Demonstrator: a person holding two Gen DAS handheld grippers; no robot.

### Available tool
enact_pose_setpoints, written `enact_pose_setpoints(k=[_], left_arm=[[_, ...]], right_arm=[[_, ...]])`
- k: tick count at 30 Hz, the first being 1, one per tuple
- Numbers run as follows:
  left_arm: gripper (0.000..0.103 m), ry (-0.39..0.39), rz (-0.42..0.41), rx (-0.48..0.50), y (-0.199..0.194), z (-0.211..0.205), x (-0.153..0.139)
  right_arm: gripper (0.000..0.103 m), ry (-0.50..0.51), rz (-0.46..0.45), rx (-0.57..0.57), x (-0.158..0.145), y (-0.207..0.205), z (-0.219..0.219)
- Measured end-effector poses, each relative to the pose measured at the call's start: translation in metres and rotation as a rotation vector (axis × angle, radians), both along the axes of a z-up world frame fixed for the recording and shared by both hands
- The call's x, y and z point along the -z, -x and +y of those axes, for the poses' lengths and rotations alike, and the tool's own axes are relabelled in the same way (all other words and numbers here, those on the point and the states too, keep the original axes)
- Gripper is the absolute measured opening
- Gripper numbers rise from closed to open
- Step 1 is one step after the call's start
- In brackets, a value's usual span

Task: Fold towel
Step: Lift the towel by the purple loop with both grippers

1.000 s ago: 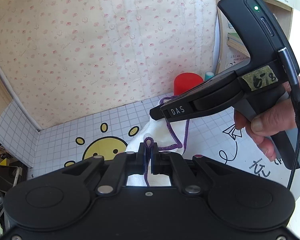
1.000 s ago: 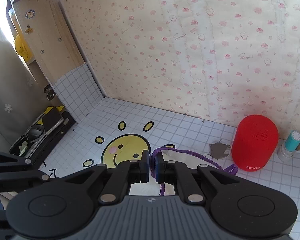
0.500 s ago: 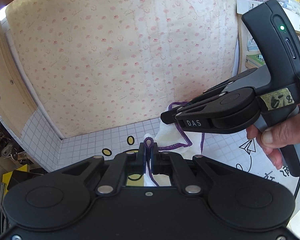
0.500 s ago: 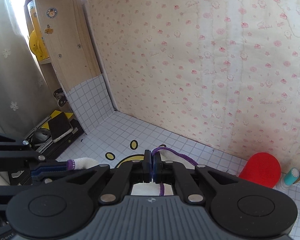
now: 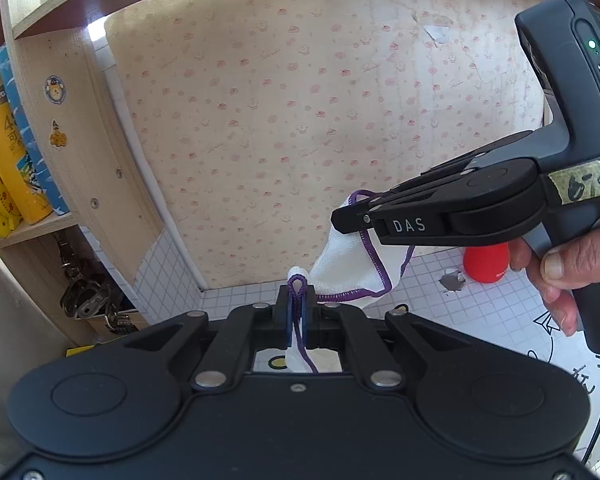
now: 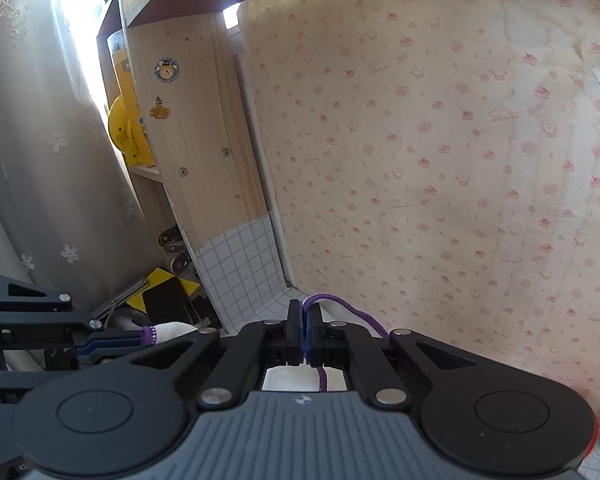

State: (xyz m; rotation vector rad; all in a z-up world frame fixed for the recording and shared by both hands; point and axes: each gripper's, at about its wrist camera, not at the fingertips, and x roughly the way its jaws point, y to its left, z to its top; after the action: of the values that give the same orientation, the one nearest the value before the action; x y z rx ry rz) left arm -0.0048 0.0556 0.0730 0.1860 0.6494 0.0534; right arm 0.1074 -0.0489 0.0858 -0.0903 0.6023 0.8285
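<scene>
Above the surface [image 5: 496,320], both your left tongs [image 5: 297,298] and right tongs [image 5: 346,222] pinch the towel [image 5: 340,264] by thin purple hem, so a sharp tug could slip it free.

wall [image 5: 300,120]: pink-patterned | shelf [image 6: 196,128]: wooden | curtain [image 6: 40,140]: white, backlit

I count one white towel [image 5: 342,256], my two grippers, left [image 5: 297,300] and right [image 6: 304,330], one red speaker [image 5: 486,266], and two stickers [image 5: 56,90] on the shelf side.
</scene>
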Motion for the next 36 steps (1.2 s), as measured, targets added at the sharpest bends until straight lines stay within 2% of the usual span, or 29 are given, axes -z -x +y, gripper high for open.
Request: enact_pose_setpoints(k=[14,22,28,36], left_arm=[[0.005,-0.039,-0.037,-0.086,0.010,0.053,-0.024],[0.005,-0.082,-0.080,-0.121,0.014,0.068,-0.043],[0.005,-0.088,-0.077,-0.111,0.013,0.061,-0.044],[0.005,-0.073,0.014,-0.011,0.004,0.020,-0.011]], right_arm=[[0.001,-0.032,-0.035,-0.083,-0.020,0.005,0.063],[0.001,-0.067,-0.075,-0.110,-0.037,0.007,0.087],[0.001,-0.083,-0.091,-0.116,-0.043,0.007,0.088],[0.001,-0.022,-0.027,-0.069,-0.012,0.006,0.050]])
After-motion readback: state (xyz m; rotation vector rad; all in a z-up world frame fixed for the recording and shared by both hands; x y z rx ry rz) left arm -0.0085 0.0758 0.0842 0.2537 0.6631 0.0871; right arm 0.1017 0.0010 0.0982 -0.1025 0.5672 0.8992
